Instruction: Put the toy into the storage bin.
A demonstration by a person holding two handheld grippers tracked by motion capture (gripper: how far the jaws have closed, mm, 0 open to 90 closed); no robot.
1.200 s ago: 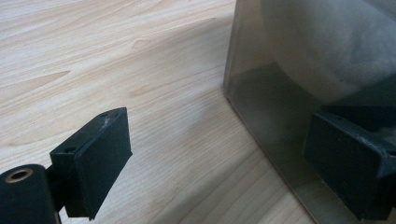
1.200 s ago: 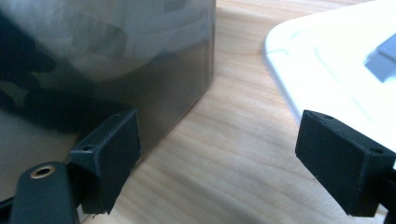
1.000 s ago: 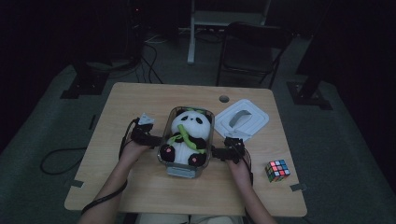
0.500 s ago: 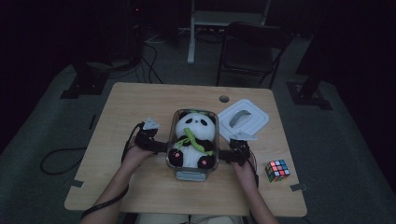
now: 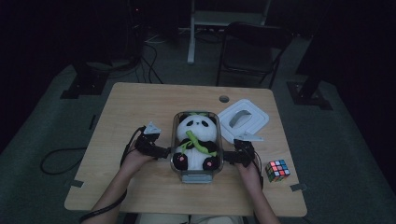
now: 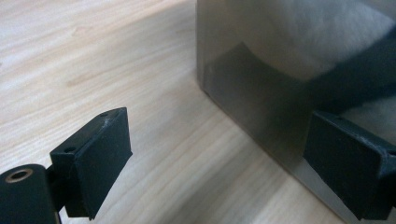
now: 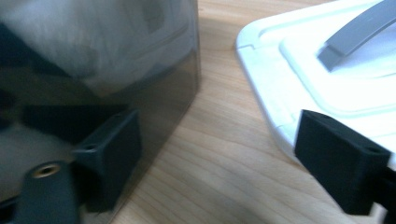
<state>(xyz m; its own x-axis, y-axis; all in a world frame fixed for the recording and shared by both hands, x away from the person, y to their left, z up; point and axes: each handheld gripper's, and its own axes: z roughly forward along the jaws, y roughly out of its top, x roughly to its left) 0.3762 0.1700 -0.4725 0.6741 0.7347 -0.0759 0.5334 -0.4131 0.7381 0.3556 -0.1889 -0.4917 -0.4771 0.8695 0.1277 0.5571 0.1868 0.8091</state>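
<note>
Since a moment ago we have drawn the clear box point(image 5: 197, 173) holding the panda point(image 5: 196, 142) toward six o'clock on the table point(image 5: 140, 102), left gripper point(image 5: 163, 152) at its nine o'clock and right gripper point(image 5: 227, 157) at three, both spread apart.

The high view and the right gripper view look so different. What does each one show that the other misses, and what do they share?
High view alone: the panda toy whole in its clear box, the Rubik's cube, a chair past the table, and both hands with the left gripper and right gripper at the box's sides.

Right gripper view alone: a close look at that gripper's open black jaws, one near the box wall.

Both: the box, the white lid beside it, and the wooden table.
</note>
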